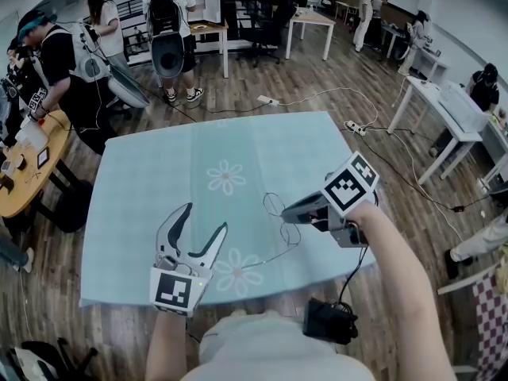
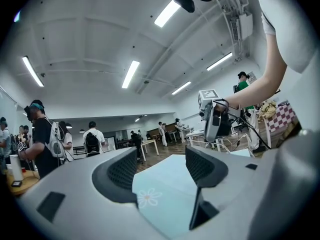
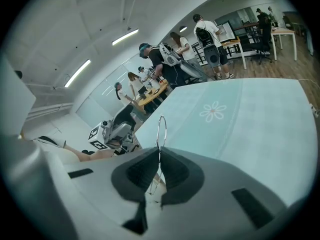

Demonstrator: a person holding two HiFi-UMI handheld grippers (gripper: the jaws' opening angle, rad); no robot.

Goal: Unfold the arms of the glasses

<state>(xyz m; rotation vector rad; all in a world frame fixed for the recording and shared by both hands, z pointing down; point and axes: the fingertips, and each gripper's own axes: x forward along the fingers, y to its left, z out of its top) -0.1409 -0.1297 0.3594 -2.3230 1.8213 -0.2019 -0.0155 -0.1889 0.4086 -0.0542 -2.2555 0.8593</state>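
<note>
The pale blue cloth-covered worktop (image 1: 151,173) with white daisy prints lies bare across its far half and along its left edge, open to passage. At the near edge, left of centre, the left tool (image 1: 205,217) has its jaws apart over bare cloth. Toward the near right corner, the right tool (image 1: 286,215) pinches thin wire-framed glasses (image 1: 274,205); one fine arm trails toward the near edge between the two tools. A round wooden table (image 1: 32,173) and a person in a black shirt (image 1: 59,54) crowd the floor off the left edge.

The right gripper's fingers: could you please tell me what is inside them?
The wire glasses are clamped in the right gripper: one lens ring sticks out beyond the fingers. The stretch of frame between them is covered.
</note>
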